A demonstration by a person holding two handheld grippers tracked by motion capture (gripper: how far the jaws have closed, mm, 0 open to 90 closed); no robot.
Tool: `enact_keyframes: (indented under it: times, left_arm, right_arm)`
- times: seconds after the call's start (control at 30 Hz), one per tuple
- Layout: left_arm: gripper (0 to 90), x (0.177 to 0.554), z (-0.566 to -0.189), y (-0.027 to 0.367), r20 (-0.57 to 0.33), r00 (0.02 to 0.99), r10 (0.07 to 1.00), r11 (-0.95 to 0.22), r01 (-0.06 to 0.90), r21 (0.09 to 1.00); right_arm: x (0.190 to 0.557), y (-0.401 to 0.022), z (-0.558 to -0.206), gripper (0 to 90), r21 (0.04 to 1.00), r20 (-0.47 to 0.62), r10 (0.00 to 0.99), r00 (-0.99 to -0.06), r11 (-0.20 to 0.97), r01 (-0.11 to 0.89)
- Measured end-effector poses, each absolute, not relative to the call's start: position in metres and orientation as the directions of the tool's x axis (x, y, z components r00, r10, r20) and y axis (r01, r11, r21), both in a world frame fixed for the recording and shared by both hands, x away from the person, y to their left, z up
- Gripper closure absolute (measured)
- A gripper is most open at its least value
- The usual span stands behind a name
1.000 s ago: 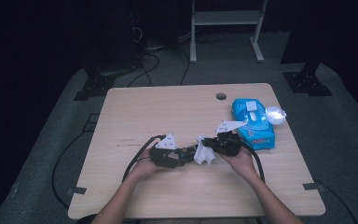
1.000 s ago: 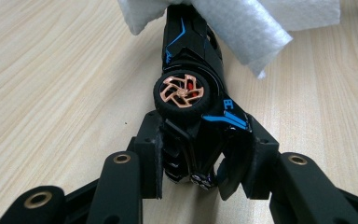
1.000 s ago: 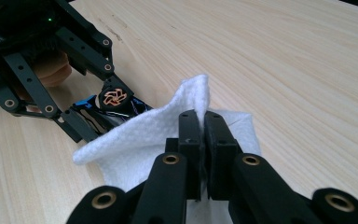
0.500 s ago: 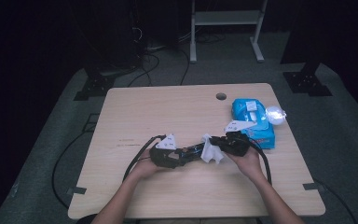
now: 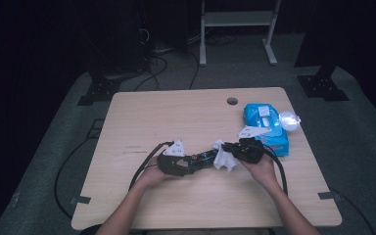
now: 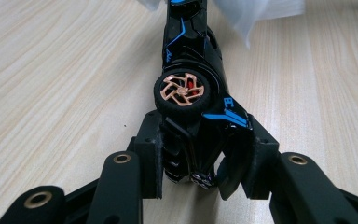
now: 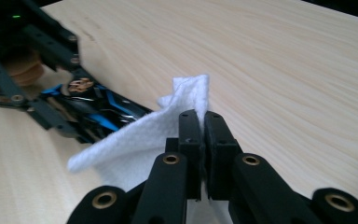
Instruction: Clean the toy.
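Toy car (image 6: 191, 74): clamped in left gripper (image 6: 200, 154).
Wipe (image 7: 135, 135): pinched in right gripper (image 7: 204, 126).
Progress: wiping underway, unfinished.

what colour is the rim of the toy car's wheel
Copper-orange spokes in a black tyre on the toy car's wheel, clearest in the left gripper view.

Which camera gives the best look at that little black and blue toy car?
The left gripper view: the toy car runs up its middle, copper wheel sharp, its end clamped in the tongs. The right gripper view shows it half behind the white wipe; the high view shows a dark sliver.
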State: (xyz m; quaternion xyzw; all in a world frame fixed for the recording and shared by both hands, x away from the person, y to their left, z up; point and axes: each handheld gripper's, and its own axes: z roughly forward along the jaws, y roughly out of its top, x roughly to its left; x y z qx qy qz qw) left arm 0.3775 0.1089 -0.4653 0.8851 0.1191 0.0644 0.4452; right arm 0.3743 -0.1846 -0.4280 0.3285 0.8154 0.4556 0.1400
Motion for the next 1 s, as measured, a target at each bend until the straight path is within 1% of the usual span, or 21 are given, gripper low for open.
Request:
enact_keyframes:
  times: [0.1,0.2,0.33,0.47,0.57,0.6,0.67,0.73,0.77,1.0]
  left_arm:
    - [58.1,0.378,-0.466,0.109,0.001,0.963,0.27,-0.572,0.16,0.805]
    - [58.1,0.378,-0.466,0.109,-0.003,0.962,0.272,-0.568,0.163,0.807]
    - [58.1,0.378,-0.466,0.109,-0.002,0.962,0.271,-0.568,0.162,0.807]
    - [58.1,0.378,-0.466,0.11,-0.003,0.963,0.271,-0.568,0.162,0.807]
    - [58.1,0.378,-0.466,0.109,-0.001,0.963,0.27,-0.571,0.161,0.805]
    - [58.1,0.378,-0.466,0.11,0.0,0.963,0.269,-0.572,0.16,0.804]
    - [58.1,0.378,-0.466,0.11,0.001,0.964,0.268,-0.575,0.159,0.803]
    - [58.1,0.379,-0.466,0.11,0.001,0.963,0.268,-0.573,0.159,0.804]
    - [58.1,0.379,-0.466,0.11,0.0,0.964,0.268,-0.574,0.159,0.803]
    - [58.0,0.379,-0.466,0.11,0.0,0.962,0.272,-0.575,0.163,0.801]
  right_arm:
    - [0.374,-0.189,-0.426,86.0,0.831,0.047,0.681,-0.73,0.379,0.407]
    - [0.374,-0.189,-0.426,86.0,0.833,0.059,0.681,-0.73,0.369,0.411]
    - [0.372,-0.182,-0.425,86.0,0.84,0.069,0.666,-0.743,0.363,0.404]
    - [0.372,-0.177,-0.427,86.0,0.834,0.05,0.655,-0.754,0.388,0.392]
    - [0.376,-0.189,-0.427,85.9,0.824,0.021,0.695,-0.719,0.395,0.406]
    - [0.376,-0.189,-0.427,85.9,0.824,0.021,0.695,-0.719,0.395,0.406]
    - [0.376,-0.202,-0.428,85.9,0.825,0.042,0.712,-0.701,0.371,0.426]
    - [0.376,-0.204,-0.428,85.9,0.832,0.041,0.712,-0.701,0.364,0.419]
    - [0.375,-0.202,-0.427,85.9,0.832,0.063,0.699,-0.712,0.357,0.424]
    - [0.372,-0.182,-0.429,86.0,0.83,0.051,0.67,-0.74,0.384,0.405]
